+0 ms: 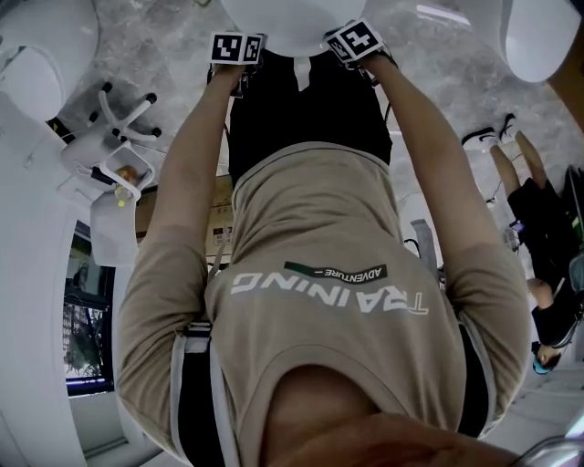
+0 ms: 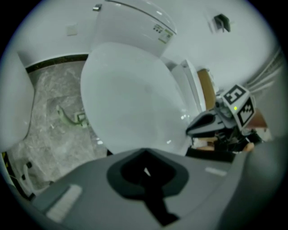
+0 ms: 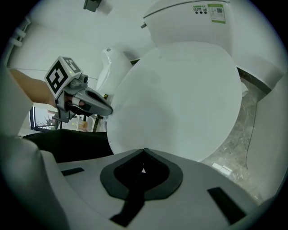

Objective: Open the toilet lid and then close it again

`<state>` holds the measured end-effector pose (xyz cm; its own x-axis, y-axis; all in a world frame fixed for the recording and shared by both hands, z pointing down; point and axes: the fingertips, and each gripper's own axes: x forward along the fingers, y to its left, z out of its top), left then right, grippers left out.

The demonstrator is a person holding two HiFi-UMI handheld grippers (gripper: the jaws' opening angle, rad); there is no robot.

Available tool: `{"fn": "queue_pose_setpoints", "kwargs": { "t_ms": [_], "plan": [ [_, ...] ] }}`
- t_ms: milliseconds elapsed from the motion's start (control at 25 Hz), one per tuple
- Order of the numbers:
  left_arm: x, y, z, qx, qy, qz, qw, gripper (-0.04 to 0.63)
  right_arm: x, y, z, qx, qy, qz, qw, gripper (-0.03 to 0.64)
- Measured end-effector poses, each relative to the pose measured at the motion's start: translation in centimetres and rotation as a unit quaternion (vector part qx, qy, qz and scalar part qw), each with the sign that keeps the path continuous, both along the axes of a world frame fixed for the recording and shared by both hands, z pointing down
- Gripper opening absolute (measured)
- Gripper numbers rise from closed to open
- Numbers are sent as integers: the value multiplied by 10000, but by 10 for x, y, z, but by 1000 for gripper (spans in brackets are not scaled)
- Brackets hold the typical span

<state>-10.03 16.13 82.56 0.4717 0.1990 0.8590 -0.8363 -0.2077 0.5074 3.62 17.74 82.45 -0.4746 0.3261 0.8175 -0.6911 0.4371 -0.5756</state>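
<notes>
While the toilet lid (image 3: 180, 94) lies down, filling the centre of both gripper views, your left hand-held gripper (image 2: 145, 155) and right hand-held gripper (image 3: 144, 152) sit fully closed and empty near its front rim. Opening likely comes next: catch that rim and lift.

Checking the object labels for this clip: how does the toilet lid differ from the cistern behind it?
The toilet lid is a broad, plain oval; the cistern is boxy and carries a green label. The left gripper and right gripper, both shut, are at the lid's near edge, neither near the cistern. Lid and cistern are both glossy white.
</notes>
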Motion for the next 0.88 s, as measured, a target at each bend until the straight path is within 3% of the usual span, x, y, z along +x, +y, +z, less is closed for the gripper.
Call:
{"fn": "queue_pose_setpoints", "kwargs": {
  "t_ms": [520,760,880],
  "plan": [
    [0,23,53,-198,17,424,9989,5,3,22,55,-164,285,-284,9991,14],
    [-3,24,72,-124,-142,8,9998,5,3,22,70,-286,545,-95,9981,14],
    [0,24,72,-101,-225,67,9997,5,5,22,69,-250,614,-111,9977,14]
  ]
}}
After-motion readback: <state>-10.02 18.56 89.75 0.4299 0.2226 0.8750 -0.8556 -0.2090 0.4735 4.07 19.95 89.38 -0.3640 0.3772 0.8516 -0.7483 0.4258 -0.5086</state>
